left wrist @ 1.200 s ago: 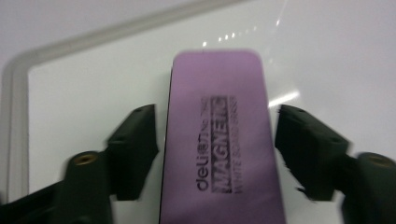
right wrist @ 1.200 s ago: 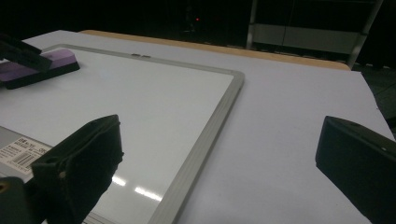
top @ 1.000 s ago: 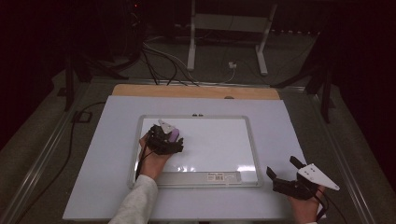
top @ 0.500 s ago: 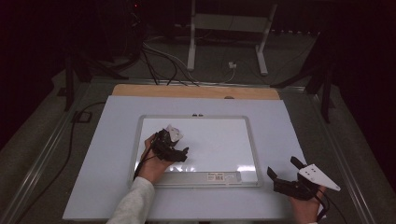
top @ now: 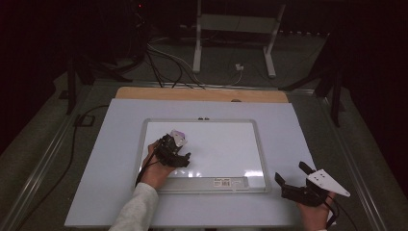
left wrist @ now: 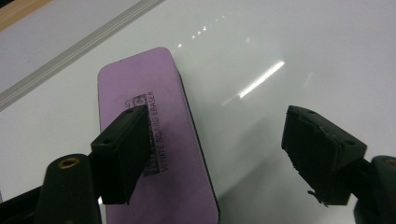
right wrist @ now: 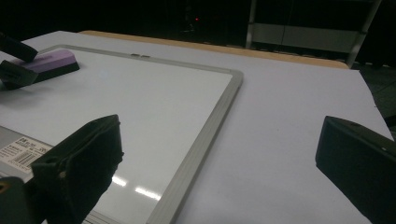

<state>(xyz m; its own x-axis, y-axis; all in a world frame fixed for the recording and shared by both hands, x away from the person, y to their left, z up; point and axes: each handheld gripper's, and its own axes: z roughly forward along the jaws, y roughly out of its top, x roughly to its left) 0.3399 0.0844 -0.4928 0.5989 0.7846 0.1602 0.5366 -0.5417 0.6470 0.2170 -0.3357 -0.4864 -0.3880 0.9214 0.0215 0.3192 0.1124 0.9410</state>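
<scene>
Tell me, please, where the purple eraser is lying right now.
The eraser lies flat on the whiteboard, in its left half in the high view, just beyond the left tool. That tool is open around nothing, one jaw above the eraser.

The surroundings are almost black while the counter [top: 96, 159] is lit from overhead. Streaks of glare lie on the glossy whiteboard [left wrist: 289, 42] between and beyond the left jaws, with a soft shadow beneath them. The right jaws loom dark and blurred in the foreground; bright spots gleam just beside the left-hand one.
</scene>
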